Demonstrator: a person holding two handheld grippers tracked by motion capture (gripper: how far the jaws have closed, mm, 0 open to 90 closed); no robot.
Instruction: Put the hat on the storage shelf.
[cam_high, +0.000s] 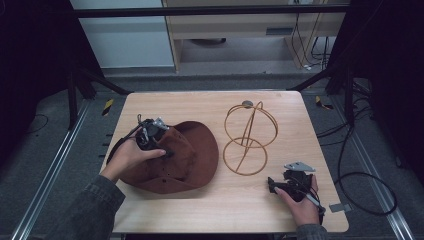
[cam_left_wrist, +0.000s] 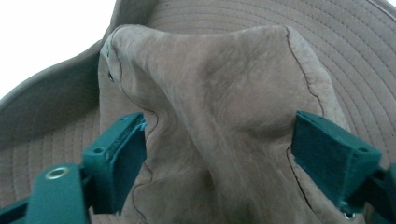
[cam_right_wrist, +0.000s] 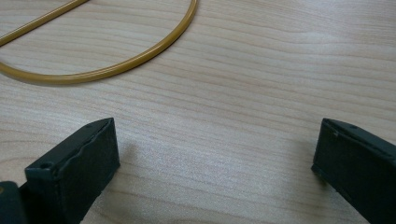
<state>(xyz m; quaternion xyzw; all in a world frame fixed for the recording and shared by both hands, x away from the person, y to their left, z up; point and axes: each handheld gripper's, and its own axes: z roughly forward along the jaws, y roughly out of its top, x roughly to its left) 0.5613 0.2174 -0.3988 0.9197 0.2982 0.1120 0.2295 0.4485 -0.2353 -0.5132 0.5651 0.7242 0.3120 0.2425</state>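
One brown suede hat (cam_left_wrist: 219, 107), creased crown, stitched brim, between open left claw (cam_left_wrist: 219, 154), right claw (cam_right_wrist: 215, 168) open, empty.

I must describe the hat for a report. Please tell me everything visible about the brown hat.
The brown hat looks like soft suede, with a wide stitched brim and a creased crown. It lies brim down on the left part of the wooden table, beside the wire stand. The left tongs straddle its crown, jaws apart.

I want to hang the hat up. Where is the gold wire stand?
In the high view the gold wire stand stands right of centre on the table, just right of the brown hat and up-left of the right gripper.
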